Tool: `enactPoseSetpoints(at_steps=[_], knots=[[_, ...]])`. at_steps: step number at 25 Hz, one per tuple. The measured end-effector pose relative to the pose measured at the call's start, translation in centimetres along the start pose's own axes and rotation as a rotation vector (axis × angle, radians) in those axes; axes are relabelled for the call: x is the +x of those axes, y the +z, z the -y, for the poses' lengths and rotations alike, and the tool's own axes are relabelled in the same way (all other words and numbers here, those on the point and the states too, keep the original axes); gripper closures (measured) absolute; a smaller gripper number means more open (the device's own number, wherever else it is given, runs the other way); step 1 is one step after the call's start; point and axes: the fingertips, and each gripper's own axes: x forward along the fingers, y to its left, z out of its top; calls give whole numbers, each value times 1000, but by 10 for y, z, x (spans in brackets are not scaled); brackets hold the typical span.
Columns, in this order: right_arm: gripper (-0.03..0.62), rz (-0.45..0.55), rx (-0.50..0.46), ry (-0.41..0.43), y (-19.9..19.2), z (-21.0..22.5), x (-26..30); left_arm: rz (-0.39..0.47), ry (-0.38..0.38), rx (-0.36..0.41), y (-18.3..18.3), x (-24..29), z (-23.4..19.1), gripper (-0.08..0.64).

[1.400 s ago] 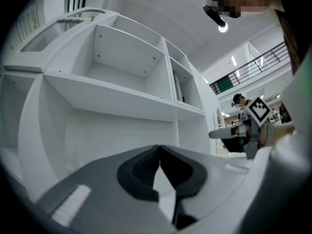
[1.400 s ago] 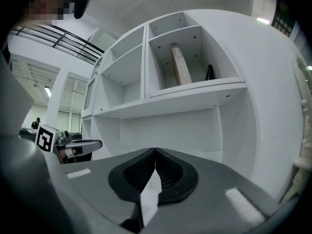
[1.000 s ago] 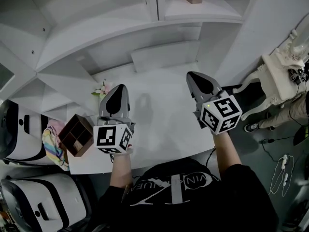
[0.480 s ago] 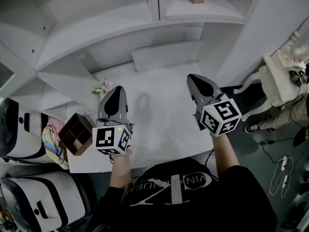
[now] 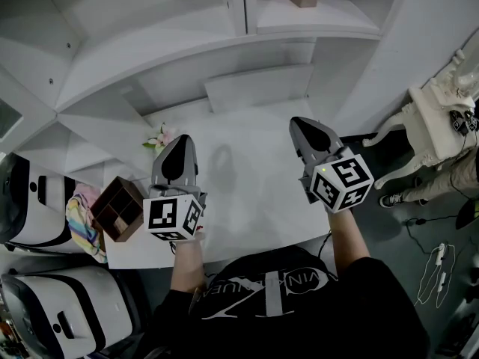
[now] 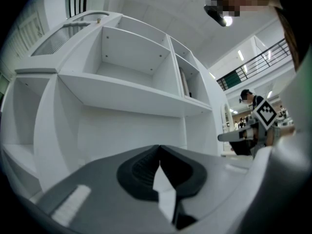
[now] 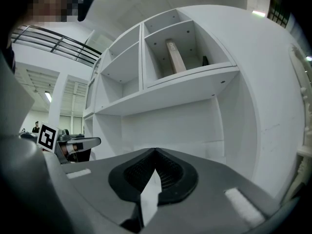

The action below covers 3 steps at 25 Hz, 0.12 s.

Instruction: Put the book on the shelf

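White shelf unit (image 5: 150, 58) is filling the back, w/ a white desk (image 5: 247, 200) sitting under it. Person in a black top (image 5: 299, 305) is standing at the desk's near edge. White ornate side table (image 5: 434, 114) is standing off to the right. Both grippers are pointing level over the desktop, well apart from each other. L gripper (image 5: 182, 136) is showing its jaws pressed together w/ nothing btwn them, and R gripper (image 5: 295, 120) is likewise pinched closed on nothing. Brown wooden grid box (image 5: 120, 209) is sitting at the desk's left edge, next to a striped cloth (image 5: 78, 223). Brown book (image 7: 174, 56) is leaning tilted in the upper right compartment, well apart from both grippers, w/ a small dark item (image 7: 204, 61) just beside it on its right. Small flower sprig (image 5: 159, 139) is lying near the L gripper's tip.
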Motion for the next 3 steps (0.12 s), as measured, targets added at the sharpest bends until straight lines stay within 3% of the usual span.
enactPoseSetpoints(at_steps=[3], knots=[[586,-2,2,1,-1,2,0,1,2,-1,0,1,1,560]])
